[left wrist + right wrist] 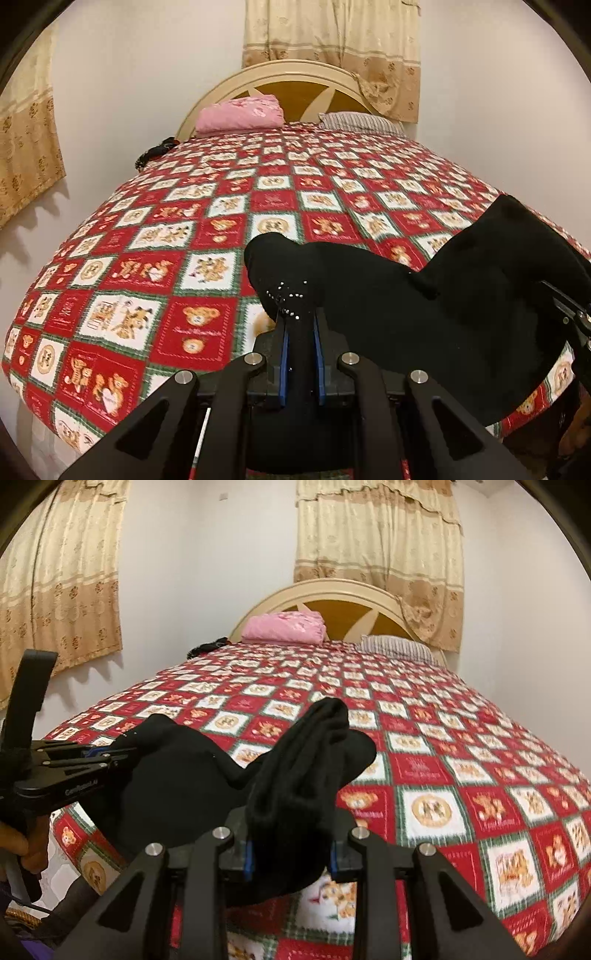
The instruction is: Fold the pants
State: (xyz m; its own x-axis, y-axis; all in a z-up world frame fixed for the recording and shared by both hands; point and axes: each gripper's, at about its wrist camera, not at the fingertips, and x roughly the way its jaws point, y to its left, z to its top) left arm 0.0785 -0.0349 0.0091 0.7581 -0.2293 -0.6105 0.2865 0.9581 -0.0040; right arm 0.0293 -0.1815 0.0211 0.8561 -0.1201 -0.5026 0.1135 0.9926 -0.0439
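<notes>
Black pants (424, 306) with small rhinestone studs hang between both grippers over the near edge of the bed. My left gripper (300, 325) is shut on one bunched end of the pants. It also shows at the left of the right wrist view (110, 755), clamped on the fabric. My right gripper (291, 845) is shut on the other bunched end of the pants (306, 768), which rises above its fingers. The fabric sags in a dark fold between the two.
The bed has a red and white teddy-bear quilt (184, 258). A pink folded blanket (240, 112) and a striped pillow (360, 122) lie by the cream headboard (332, 590). A dark item (155, 151) sits at the far left edge. Curtains hang on the wall.
</notes>
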